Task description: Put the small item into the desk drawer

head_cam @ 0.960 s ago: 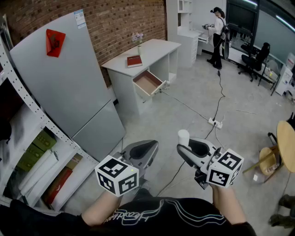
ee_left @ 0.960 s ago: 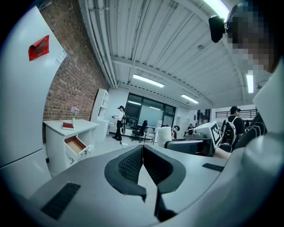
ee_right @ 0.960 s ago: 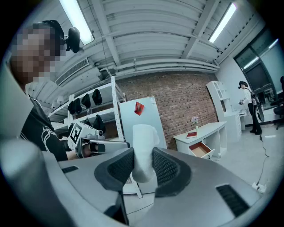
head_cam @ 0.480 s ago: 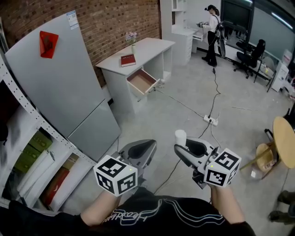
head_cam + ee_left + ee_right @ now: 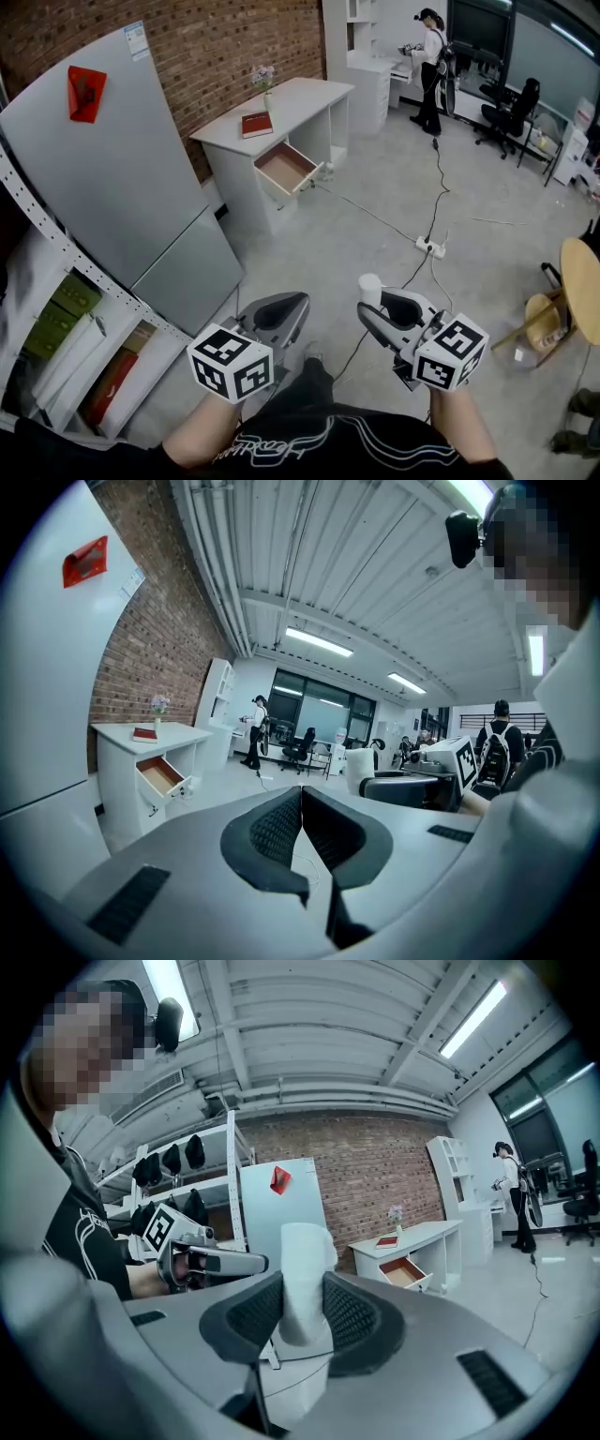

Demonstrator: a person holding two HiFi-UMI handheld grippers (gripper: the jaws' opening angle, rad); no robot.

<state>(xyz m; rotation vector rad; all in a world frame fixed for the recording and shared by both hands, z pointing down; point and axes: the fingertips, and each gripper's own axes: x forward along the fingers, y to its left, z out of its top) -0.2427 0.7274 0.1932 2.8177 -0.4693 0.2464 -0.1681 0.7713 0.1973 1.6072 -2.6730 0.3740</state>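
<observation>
A small white cylinder stands upright between the jaws of my right gripper, which is shut on it. In the right gripper view the cylinder rises above the black pads. My left gripper hangs beside it, shut and empty, with its jaws meeting. Far ahead, against the brick wall, is the white desk. Its drawer is pulled open and shows a bare wooden bottom. Both gripper views also catch the drawer.
A red book and a small flower vase sit on the desk. A grey panel leans on the wall at left, beside a shelf rack. A power strip and cable cross the floor. A person stands far back.
In the head view both grippers sit a little lower and the desk has drifted slightly left. The right gripper still holds the white cylinder; the left stays shut.
</observation>
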